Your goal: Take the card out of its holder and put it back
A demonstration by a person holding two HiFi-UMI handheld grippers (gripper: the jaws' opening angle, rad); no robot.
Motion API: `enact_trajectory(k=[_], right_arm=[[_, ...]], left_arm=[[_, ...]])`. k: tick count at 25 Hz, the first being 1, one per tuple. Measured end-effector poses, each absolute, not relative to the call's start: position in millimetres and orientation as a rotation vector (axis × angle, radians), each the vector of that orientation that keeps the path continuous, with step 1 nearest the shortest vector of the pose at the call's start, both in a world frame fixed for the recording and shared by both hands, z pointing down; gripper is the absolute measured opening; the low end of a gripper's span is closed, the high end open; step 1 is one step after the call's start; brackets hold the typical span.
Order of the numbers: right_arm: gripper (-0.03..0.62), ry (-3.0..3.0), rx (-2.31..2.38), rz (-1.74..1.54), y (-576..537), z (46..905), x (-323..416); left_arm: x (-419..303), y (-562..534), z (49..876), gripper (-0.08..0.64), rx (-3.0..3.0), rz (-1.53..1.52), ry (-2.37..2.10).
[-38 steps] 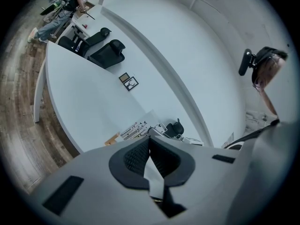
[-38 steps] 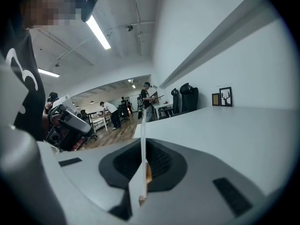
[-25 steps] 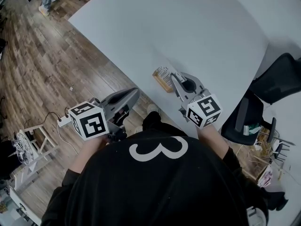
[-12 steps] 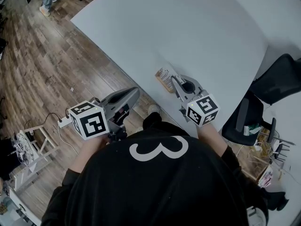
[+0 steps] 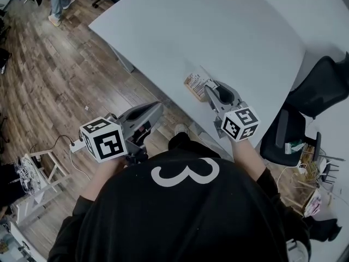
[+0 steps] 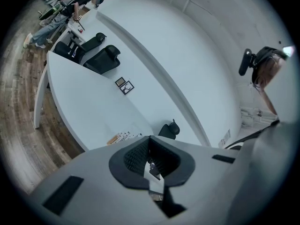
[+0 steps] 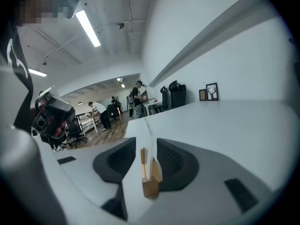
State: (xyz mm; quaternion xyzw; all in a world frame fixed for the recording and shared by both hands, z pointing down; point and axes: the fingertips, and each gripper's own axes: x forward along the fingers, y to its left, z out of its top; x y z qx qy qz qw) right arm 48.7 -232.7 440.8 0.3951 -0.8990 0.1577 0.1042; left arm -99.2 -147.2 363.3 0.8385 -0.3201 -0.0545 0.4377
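Right gripper [image 7: 149, 159], jaws just opened, flanks without touching the card [image 7: 149, 137] upright in its wooden holder [image 7: 150, 185] near the white table's [image 5: 229, 31] edge; left gripper [image 6: 151, 156], jaws together, holds nothing.

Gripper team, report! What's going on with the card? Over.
Left gripper shut, empty, off the table. Right gripper: jaws just opened, either side of the card. Card stands in its wooden holder. Nothing in the way.

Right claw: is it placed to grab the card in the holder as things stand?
Likely yes: the right claw, jaws just opened, straddles the card standing in its wooden holder; nothing else blocks it.
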Motion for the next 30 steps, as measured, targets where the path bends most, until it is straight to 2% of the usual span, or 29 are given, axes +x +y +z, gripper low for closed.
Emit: enact_trajectory(k=[7, 14, 15, 19, 30], right_arm=[[0.144, -2.711, 1.427, 0.422, -194.6, 384.4, 77.7], [0.14, -2.822, 1.345, 0.568, -125.2, 333.2, 79.4], [0.134, -2.844, 1.325, 0.597, -116.1, 326.7, 79.7], [0.038, -2.936, 1.205, 0.619, -81.7, 300.5, 81.0], [0.011, -2.975, 0.839, 0.79, 35.7, 309.1, 96.0]], left_arm=[[-100.5, -116.0, 345.4, 0.014, 2.178, -0.153, -0.728], [-72.0, -95.5, 320.8, 0.014, 2.279, -0.162, -0.632], [-68.1, -91.6, 316.8, 0.014, 2.291, -0.159, -0.629], [-48.7, -74.0, 299.2, 0.014, 2.329, -0.156, -0.633], [10.7, 16.6, 303.8, 0.014, 2.308, -0.115, -0.652]])
